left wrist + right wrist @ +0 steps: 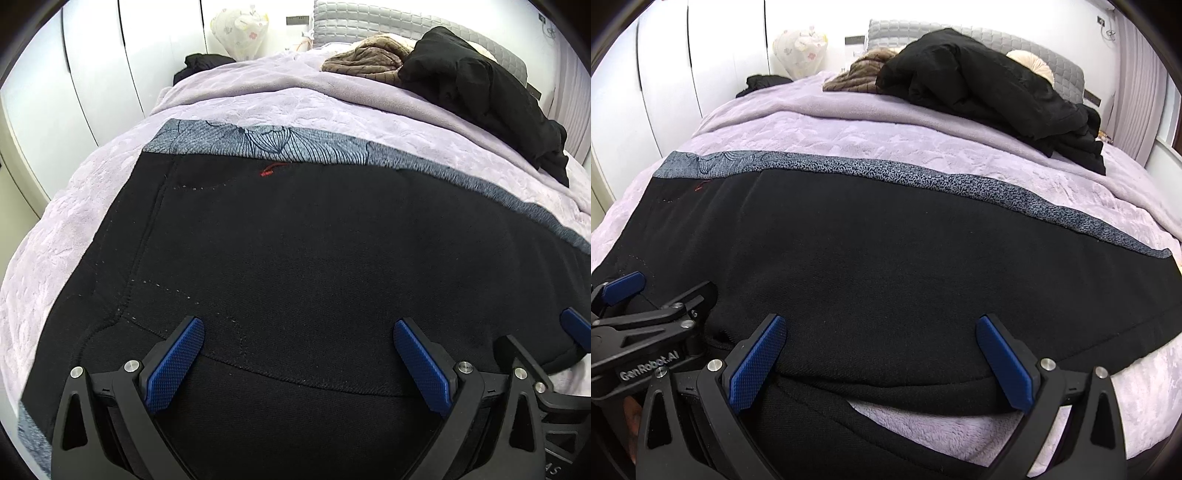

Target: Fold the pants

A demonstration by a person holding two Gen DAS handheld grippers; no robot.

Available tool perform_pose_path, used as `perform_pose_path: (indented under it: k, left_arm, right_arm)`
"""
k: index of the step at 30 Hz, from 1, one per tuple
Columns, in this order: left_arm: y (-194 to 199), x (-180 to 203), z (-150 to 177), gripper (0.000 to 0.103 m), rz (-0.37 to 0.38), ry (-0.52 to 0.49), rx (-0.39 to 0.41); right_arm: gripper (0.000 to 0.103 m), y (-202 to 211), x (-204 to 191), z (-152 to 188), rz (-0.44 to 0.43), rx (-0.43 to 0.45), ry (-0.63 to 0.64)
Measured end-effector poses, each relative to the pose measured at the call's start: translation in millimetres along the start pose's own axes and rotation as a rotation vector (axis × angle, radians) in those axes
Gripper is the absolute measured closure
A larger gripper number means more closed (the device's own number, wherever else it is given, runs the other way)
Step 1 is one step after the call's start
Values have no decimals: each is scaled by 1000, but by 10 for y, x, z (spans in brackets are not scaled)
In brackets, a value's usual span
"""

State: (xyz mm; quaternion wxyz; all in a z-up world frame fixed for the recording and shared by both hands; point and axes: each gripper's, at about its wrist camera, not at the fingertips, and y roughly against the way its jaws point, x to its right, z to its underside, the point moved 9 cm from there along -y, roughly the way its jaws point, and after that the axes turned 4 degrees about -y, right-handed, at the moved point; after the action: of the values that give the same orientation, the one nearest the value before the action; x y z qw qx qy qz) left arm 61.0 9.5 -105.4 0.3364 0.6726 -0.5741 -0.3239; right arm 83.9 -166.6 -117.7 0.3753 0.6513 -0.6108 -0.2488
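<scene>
Black pants (295, 240) lie flat across the lilac bed cover, with a grey patterned lining strip (266, 142) showing along their far edge and a small red stitch (267, 170) near it. My left gripper (299, 328) is open just above the near part of the pants. My right gripper (881, 325) is open over the pants (886, 240) near their front edge, where a fold lifts off the cover. Each gripper shows at the edge of the other's view: the right one (570, 328), the left one (624, 284).
The lilac bed cover (886, 133) spreads beyond the pants. A heap of black clothes (990, 88) and a brown garment (857, 75) lie at the far end by grey pillows (997, 40). White wardrobe doors (92, 74) stand at the left. A curtain (1137, 92) hangs at the right.
</scene>
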Motion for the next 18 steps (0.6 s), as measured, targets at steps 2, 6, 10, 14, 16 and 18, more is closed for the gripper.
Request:
perform_pose_path:
  k: [2, 6, 10, 14, 16, 18]
  left_arm:
    - [153, -85, -65, 0, -24, 11, 27]
    - [441, -182, -153, 0, -47, -14, 56]
    - [620, -197, -206, 0, -68, -63, 85]
    - [661, -172, -209, 0, -61, -81, 61]
    - [654, -156, -249, 0, -57, -85, 56]
    - [651, -136, -279, 0, -58, -97, 58]
  right_arm:
    - [0, 39, 10, -41, -18, -42, 11]
    - [0, 186, 11, -132, -15, -70, 29]
    - [0, 310, -38, -189, -20, -64, 36]
    - [0, 360, -95, -183, -56, -86, 13]
    - [0, 358, -138, -178, -68, -102, 16]
    - [0, 363, -155, -193, -71, -108, 18]
